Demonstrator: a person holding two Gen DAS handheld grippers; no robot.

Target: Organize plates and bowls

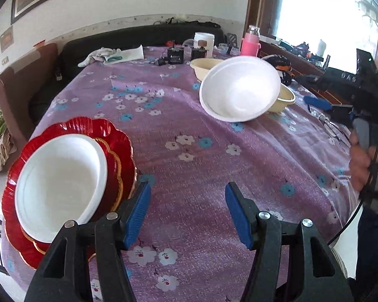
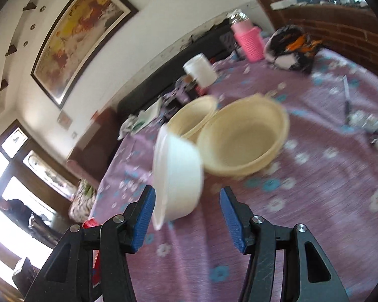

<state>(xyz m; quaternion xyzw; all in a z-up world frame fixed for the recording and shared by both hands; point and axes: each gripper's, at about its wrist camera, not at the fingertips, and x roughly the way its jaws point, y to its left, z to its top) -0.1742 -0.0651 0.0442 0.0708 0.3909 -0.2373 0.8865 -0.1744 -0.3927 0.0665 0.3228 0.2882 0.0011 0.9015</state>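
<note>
- Left gripper [image 1: 187, 212] hangs over the purple flowered tablecloth [image 1: 189, 156] with its blue-padded jaws apart and nothing between them.
- Just to its left, a red scalloped plate [image 1: 70, 130] lies at the table's near corner; a smaller gold-rimmed red plate [image 1: 114, 163] sits on it, and a white foam plate [image 1: 60, 186] lies on top of that.
- Right gripper [image 2: 187, 217] also has its jaws standing apart; a white foam bowl [image 2: 179, 173] is tipped on its side just ahead of them, its rim close to the left pad. Whether the pad touches it, the blurred right wrist view does not settle.
- Seen from the left wrist, that same white foam bowl [image 1: 239, 88] is tilted, its opening facing the camera, leaning in front of a cream bowl [image 1: 284, 100].
- A second cream bowl [image 1: 204, 66] stands behind, just beside the first.
- Farther back on the table stand a white jar [image 1: 203, 42] and a pink bottle [image 1: 250, 42].
- A hand [image 1: 363, 163] grips the right gripper's handle at the right edge of the left wrist view.
</note>
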